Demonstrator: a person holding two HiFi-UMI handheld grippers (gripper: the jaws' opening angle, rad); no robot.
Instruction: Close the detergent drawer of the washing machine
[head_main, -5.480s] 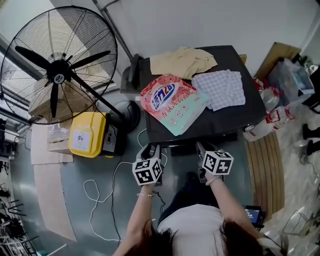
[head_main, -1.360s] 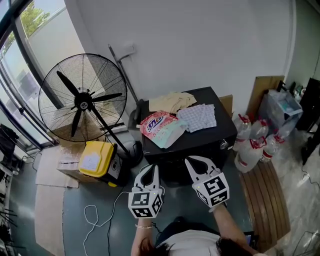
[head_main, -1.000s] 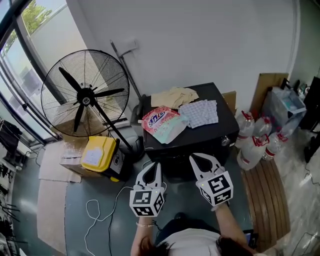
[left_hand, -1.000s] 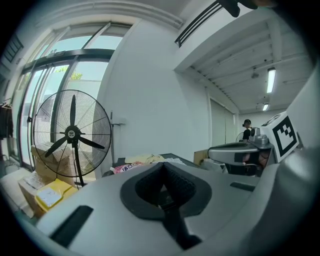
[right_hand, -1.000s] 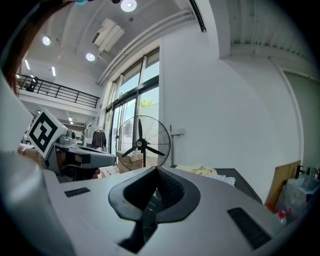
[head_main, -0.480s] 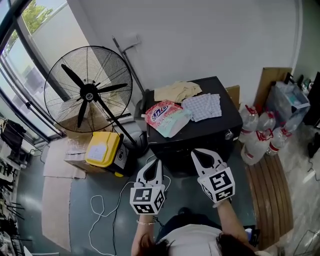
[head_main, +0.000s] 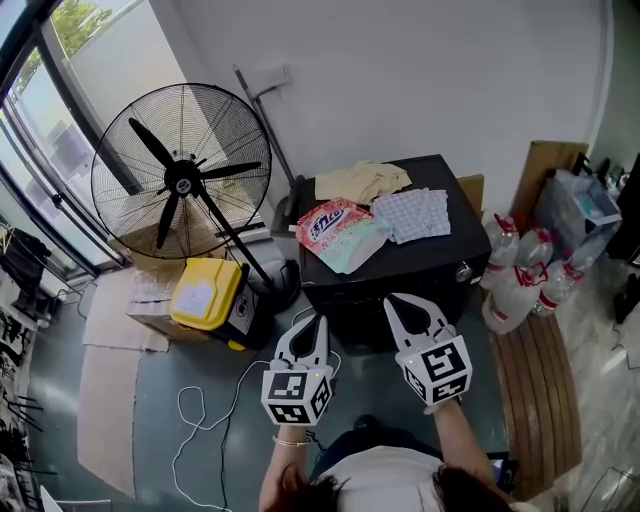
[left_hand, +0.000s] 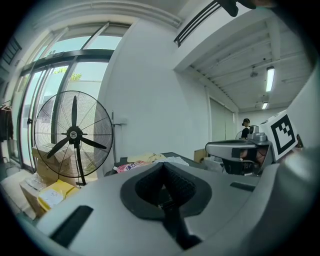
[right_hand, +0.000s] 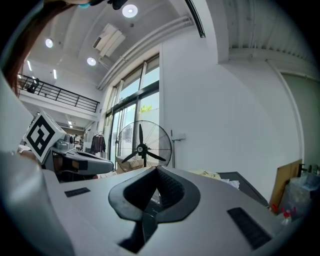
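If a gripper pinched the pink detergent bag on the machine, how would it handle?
Likely floppy: the bag lies slumped flat on the machine. Its printed plastic film may be slippery. Pinched at a corner it would probably sag, contents shifting downward.

Blue print on the detergent bag (head_main: 341, 232), seemingly unreadable.

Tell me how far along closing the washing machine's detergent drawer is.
Done, apparently: no drawer juts from the front of the washing machine, though that face is seen steeply. In hand: nothing; the left tool and right tool are shut, empty, held short of the machine. Left: seemingly nothing.
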